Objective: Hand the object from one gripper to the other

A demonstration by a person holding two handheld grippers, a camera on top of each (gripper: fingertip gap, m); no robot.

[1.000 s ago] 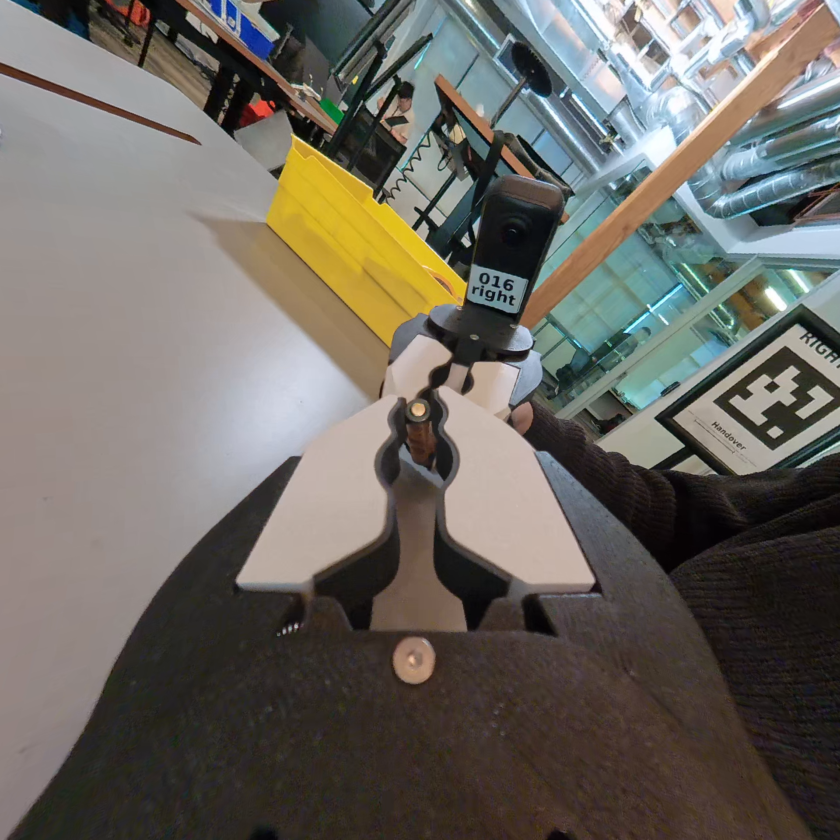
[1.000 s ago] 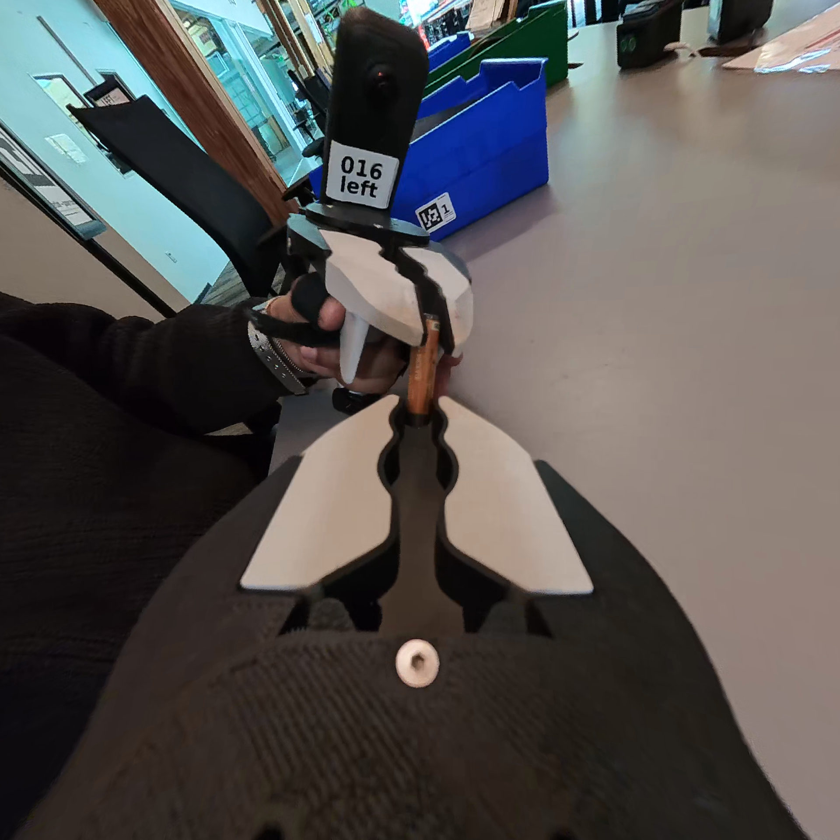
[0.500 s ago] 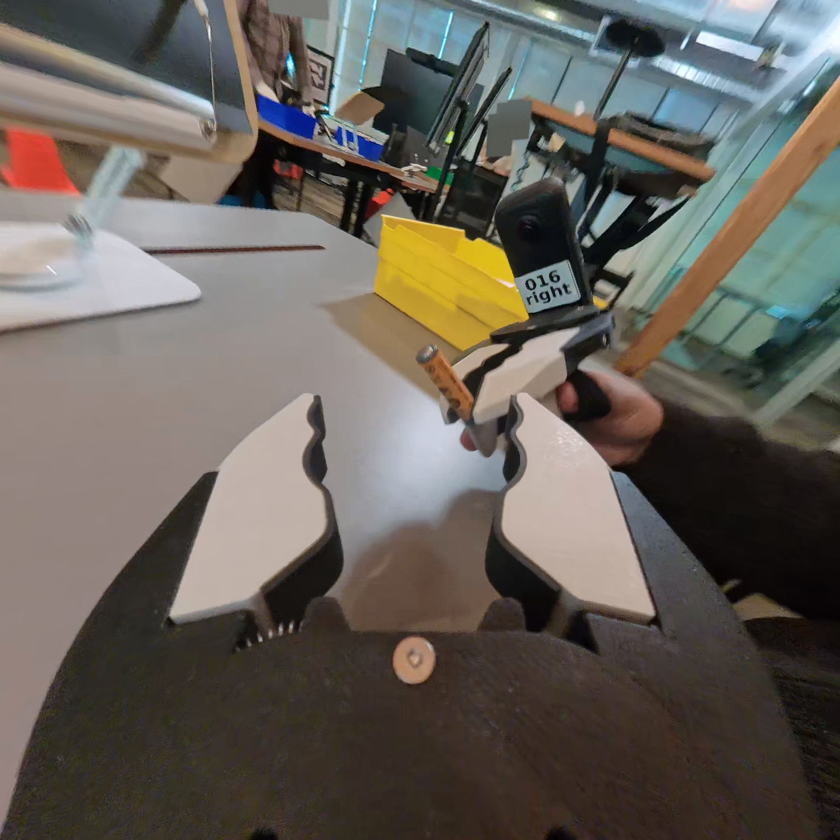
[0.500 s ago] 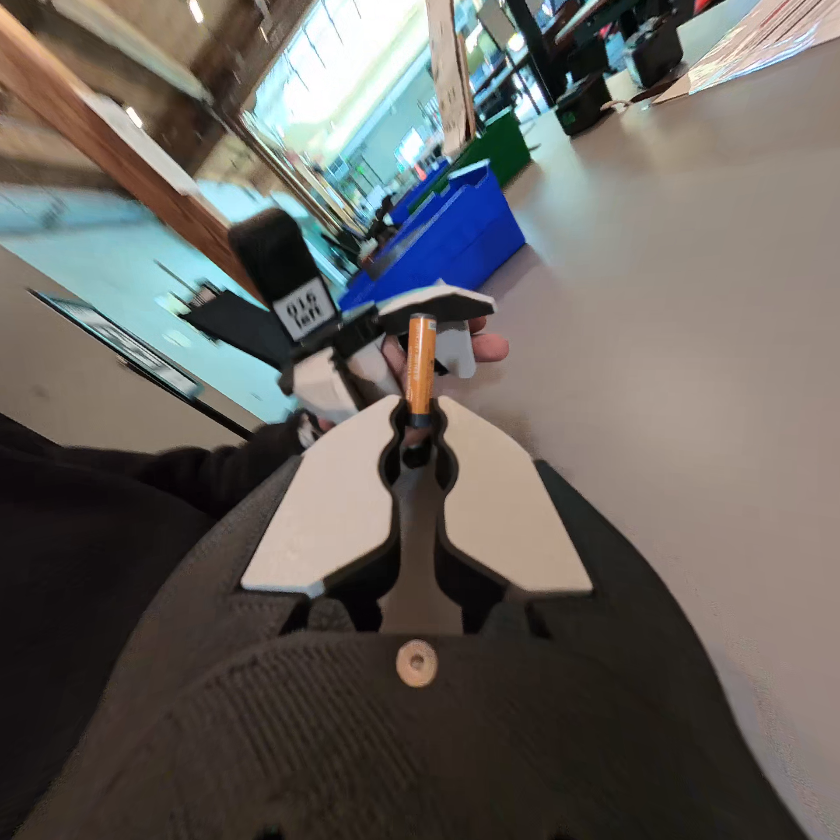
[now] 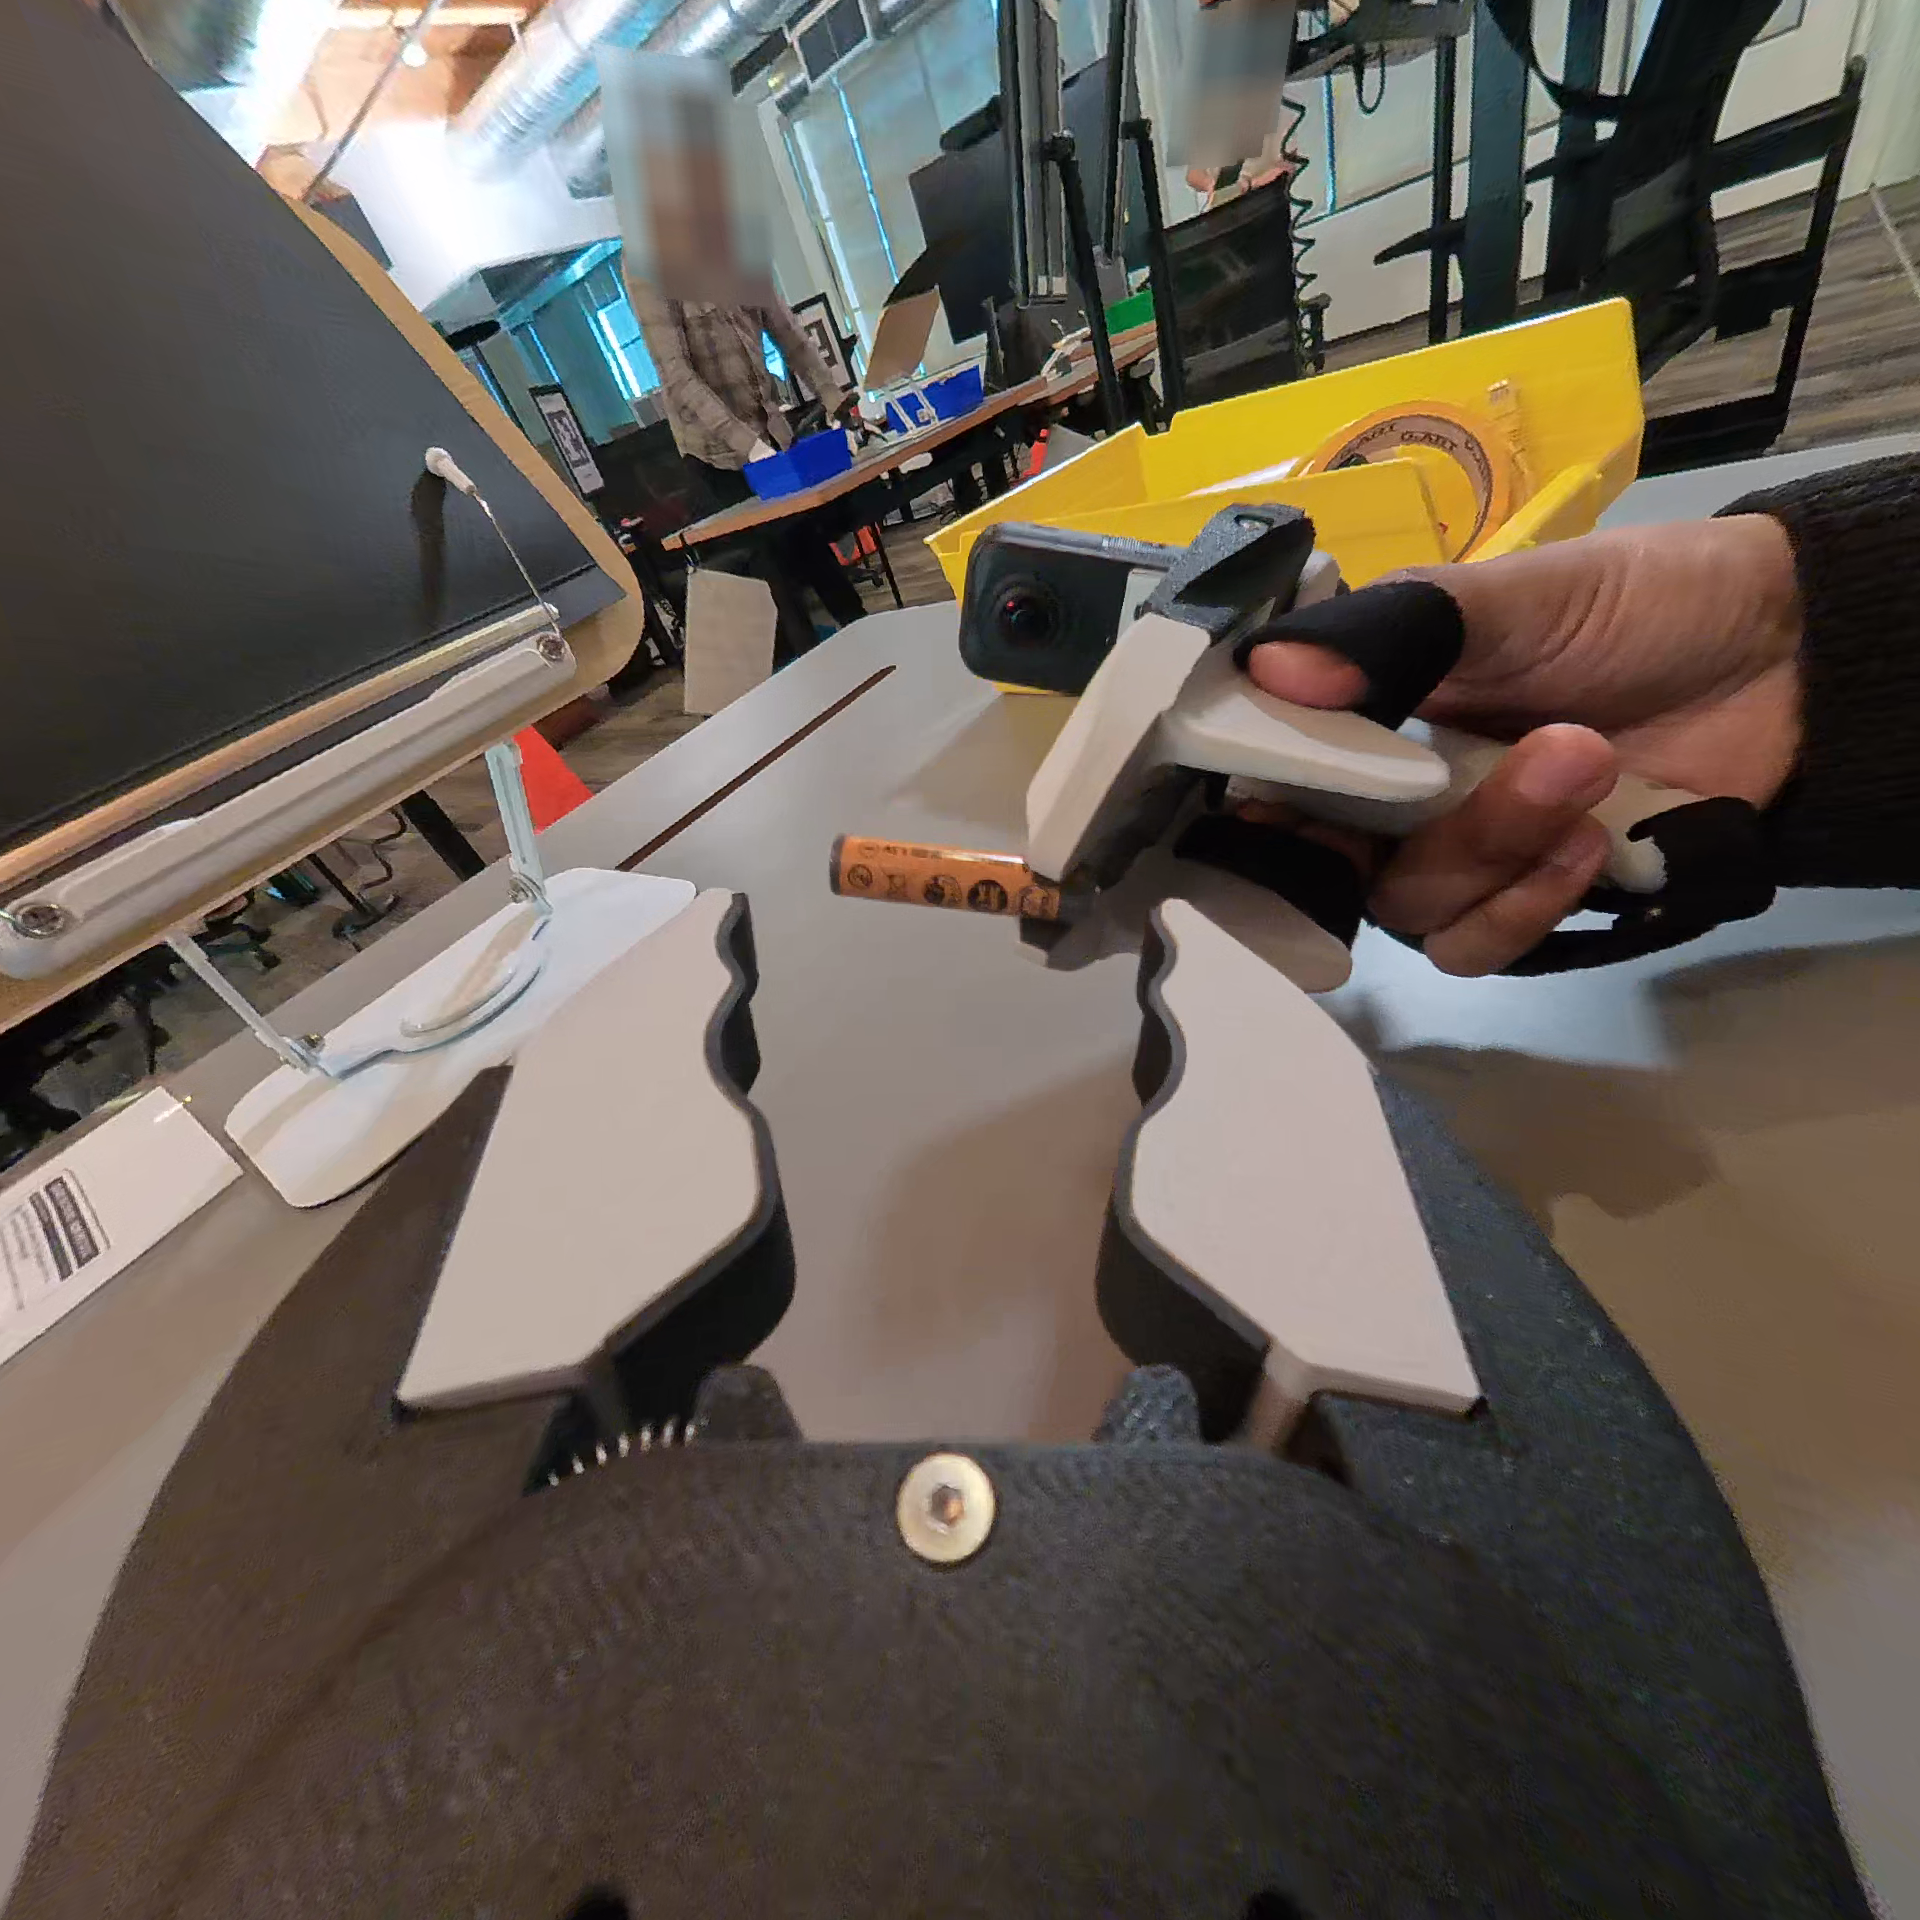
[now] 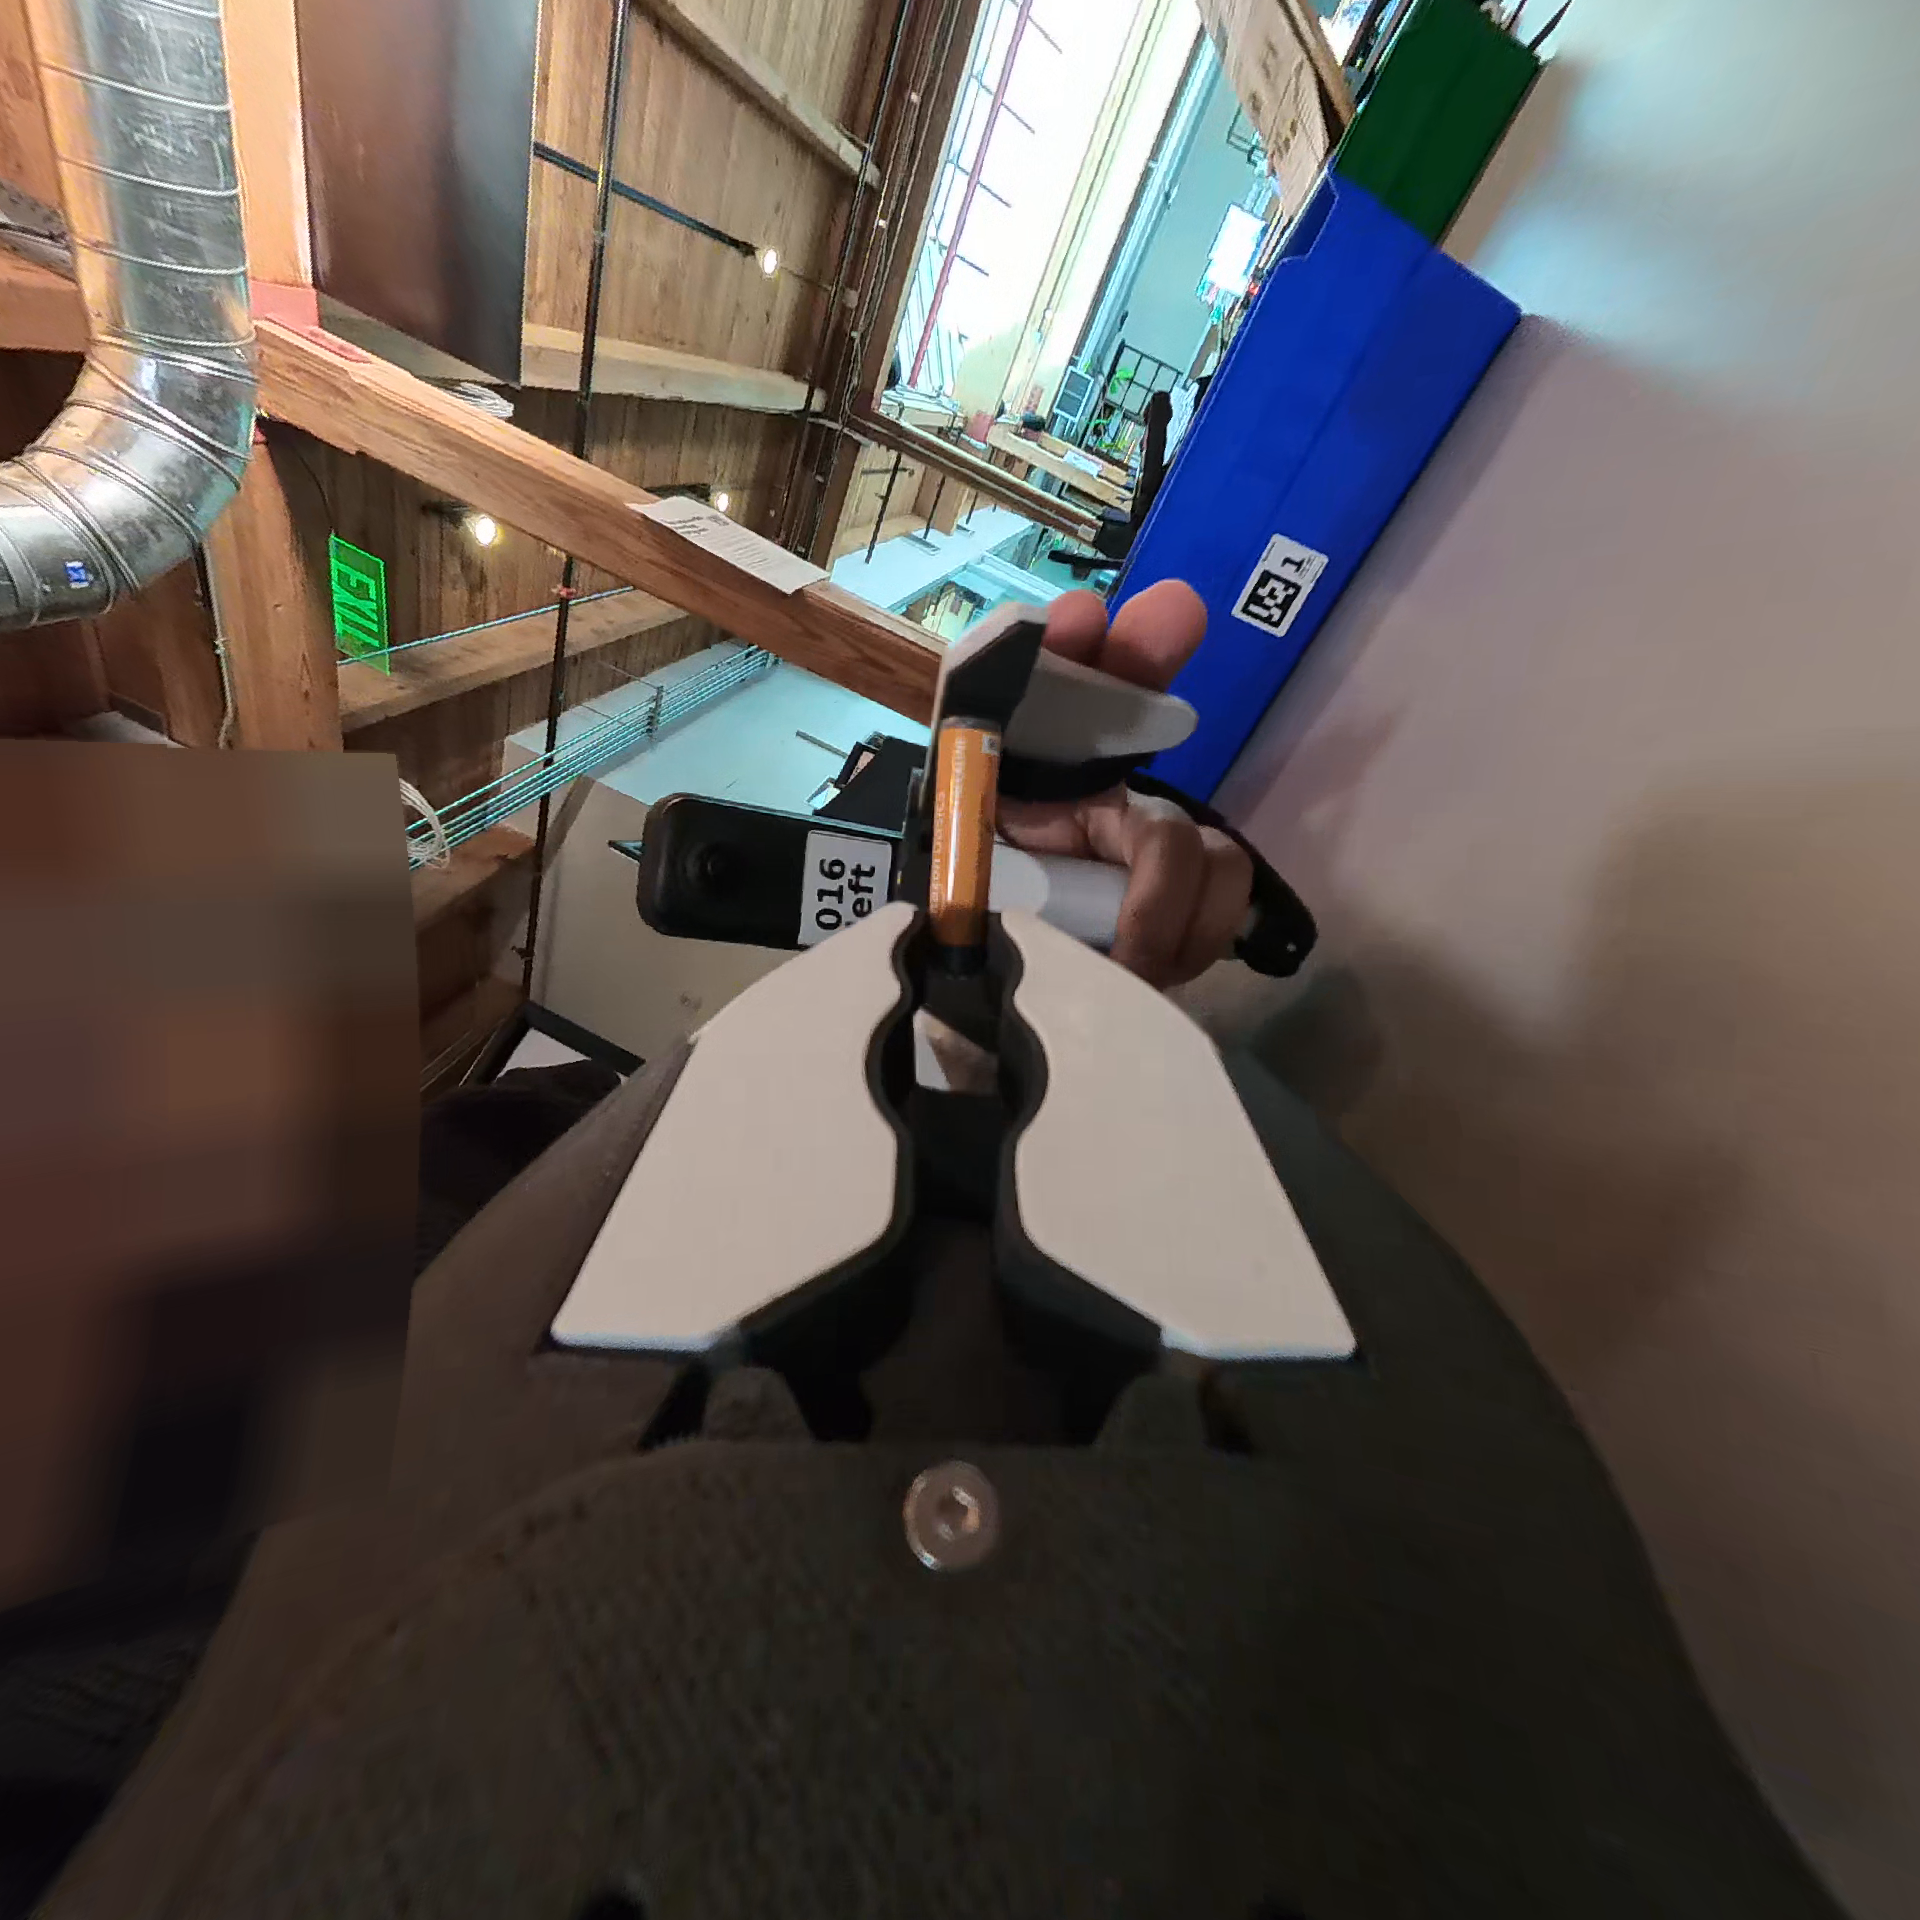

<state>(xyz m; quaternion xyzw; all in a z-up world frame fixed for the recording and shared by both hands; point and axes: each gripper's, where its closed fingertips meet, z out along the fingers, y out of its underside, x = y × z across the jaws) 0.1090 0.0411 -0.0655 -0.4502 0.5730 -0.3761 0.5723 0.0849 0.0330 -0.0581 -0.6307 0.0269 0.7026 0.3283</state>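
Observation:
An orange and black battery (image 5: pixel 940 881) lies level, held by its black end in my right gripper (image 5: pixel 1049 904), which a hand grips from the right. In the right wrist view the battery (image 6: pixel 963 831) sticks out past my right gripper (image 6: pixel 956 935), whose jaws are shut on it. My left gripper (image 5: pixel 940 925) is open and empty, its fingers just below and either side of the battery without touching it. It also shows in the right wrist view (image 6: pixel 1023 748), beyond the battery's tip.
A yellow bin (image 5: pixel 1382 488) holding a tape roll stands behind the right gripper. A tilted board on a white stand (image 5: pixel 416 1029) sits at the left. A blue bin (image 6: pixel 1309 457) stands on the grey table (image 5: pixel 935 1091). A person stands far back. The grippers are tip to tip, or close to it.
My left gripper let go of the battery and opened wide. My right gripper kept it, drew back and rolled onto its side, so the battery now lies level.

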